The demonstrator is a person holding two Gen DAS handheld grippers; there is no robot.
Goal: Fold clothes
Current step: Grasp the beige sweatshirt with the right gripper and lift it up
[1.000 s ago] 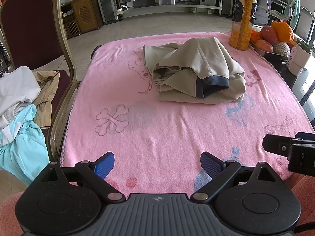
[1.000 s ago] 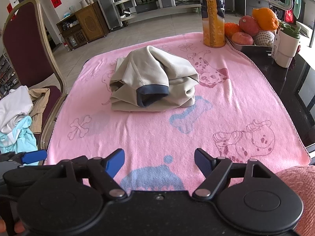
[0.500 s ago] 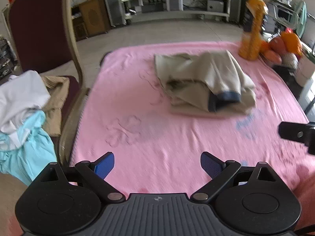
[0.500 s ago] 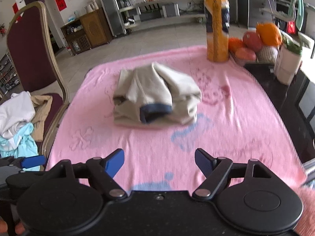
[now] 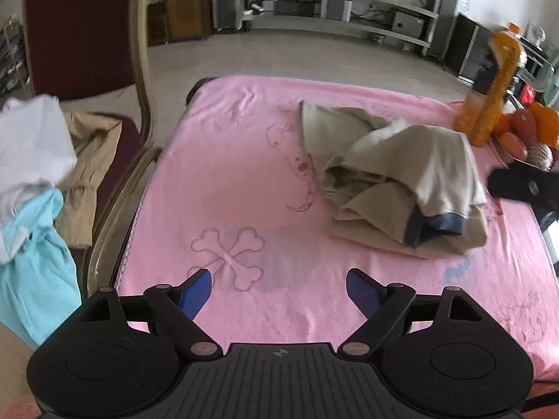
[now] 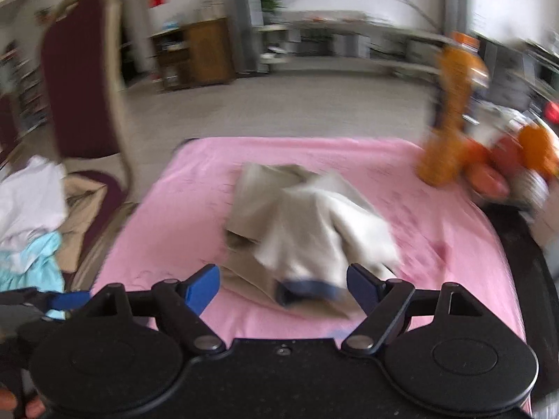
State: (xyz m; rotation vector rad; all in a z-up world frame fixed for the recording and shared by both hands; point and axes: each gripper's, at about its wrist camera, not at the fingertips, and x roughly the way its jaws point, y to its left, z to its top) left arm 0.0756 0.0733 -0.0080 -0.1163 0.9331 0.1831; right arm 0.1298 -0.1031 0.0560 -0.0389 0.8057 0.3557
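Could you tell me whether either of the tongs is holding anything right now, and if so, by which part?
Nothing is held. The left tongs and right tongs are both open and empty; the folded beige garment lies free on the pink blanket.

A table (image 5: 194,88) shows only a dark rim under a pink towel (image 5: 244,181) printed with bones and spotted dogs. On the towel, toward 2 o'clock from its middle, lies a folded beige shirt (image 5: 394,178) with a navy cuff facing 5 o'clock. At 1 o'clock, at the towel's far right edge, stands an orange juice bottle (image 5: 496,83). Just past it, at 2 o'clock, a tray (image 5: 524,162) of fruit rests on the dark tabletop
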